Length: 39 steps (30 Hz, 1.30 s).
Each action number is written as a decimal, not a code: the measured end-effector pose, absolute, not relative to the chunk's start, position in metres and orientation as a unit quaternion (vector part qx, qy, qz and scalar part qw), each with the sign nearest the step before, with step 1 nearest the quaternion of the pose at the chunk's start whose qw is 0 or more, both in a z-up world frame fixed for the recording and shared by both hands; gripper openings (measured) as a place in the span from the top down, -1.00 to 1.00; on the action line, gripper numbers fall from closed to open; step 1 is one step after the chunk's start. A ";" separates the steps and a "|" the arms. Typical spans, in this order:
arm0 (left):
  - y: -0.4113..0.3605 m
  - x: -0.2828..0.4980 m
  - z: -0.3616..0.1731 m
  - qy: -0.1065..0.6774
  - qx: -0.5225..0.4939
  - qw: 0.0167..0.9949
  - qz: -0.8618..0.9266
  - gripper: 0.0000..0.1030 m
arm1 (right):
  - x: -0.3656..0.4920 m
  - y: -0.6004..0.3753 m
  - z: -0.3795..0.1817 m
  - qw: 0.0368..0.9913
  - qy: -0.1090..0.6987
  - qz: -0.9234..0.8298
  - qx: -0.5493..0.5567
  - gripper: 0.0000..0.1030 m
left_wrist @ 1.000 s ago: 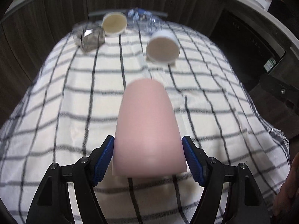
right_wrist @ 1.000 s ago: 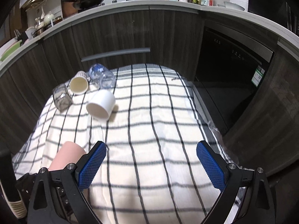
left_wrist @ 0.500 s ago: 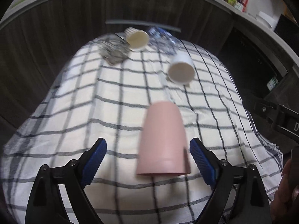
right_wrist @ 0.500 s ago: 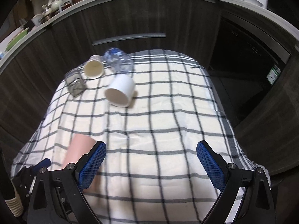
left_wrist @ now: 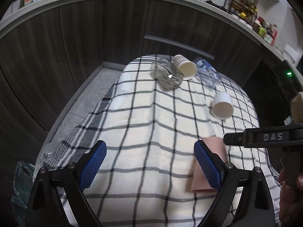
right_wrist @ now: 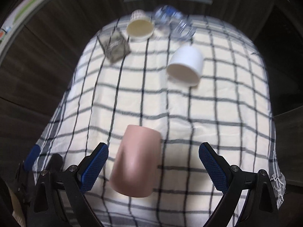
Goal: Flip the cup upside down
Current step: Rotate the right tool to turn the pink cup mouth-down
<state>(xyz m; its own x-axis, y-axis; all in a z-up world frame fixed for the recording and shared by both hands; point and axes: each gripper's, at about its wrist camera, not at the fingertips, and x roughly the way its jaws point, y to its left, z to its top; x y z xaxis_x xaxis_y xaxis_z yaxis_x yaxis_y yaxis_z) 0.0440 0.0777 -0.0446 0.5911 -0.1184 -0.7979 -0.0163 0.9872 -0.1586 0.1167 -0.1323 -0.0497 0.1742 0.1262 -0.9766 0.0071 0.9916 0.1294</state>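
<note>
A pink cup (right_wrist: 135,160) stands upside down on the checked cloth (right_wrist: 208,117), with its closed base up. In the left wrist view the pink cup (left_wrist: 217,147) shows partly behind my left gripper's right finger. My left gripper (left_wrist: 149,166) is open and empty, off to the cup's left. My right gripper (right_wrist: 153,166) is open, its blue pads to either side of the cup without touching it. The right gripper's body (left_wrist: 265,138) crosses the left wrist view at the right.
A white cup (right_wrist: 185,66) lies on its side mid-cloth. A cream paper cup (right_wrist: 140,27), a clear square glass (right_wrist: 114,46) and a plastic bottle (right_wrist: 174,21) lie at the far end. Dark cabinets (left_wrist: 94,37) surround the table.
My left gripper let go of the pink cup, opened and pulled back to the left. My right gripper moved left and down over the cup.
</note>
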 end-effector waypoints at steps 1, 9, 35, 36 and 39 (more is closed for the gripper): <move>0.081 0.046 -0.046 0.452 -0.077 0.888 -0.027 -0.83 | 0.121 -0.129 -0.053 0.755 0.652 0.040 0.050 -0.87; 0.100 0.061 -0.059 0.459 -0.090 0.884 -0.025 -0.83 | 0.148 -0.096 -0.103 0.648 0.760 0.029 0.035 -0.77; 0.088 0.066 -0.084 0.474 -0.092 0.873 -0.064 -0.83 | 0.121 -0.100 -0.091 0.710 0.700 0.027 0.072 -0.36; 0.087 0.066 -0.084 0.473 -0.094 0.873 -0.066 -0.83 | 0.115 -0.102 -0.078 0.738 0.671 0.024 0.068 -0.36; 0.083 0.066 -0.088 0.473 -0.093 0.874 -0.064 -0.83 | 0.097 -0.110 -0.043 0.825 0.564 0.001 0.040 -0.36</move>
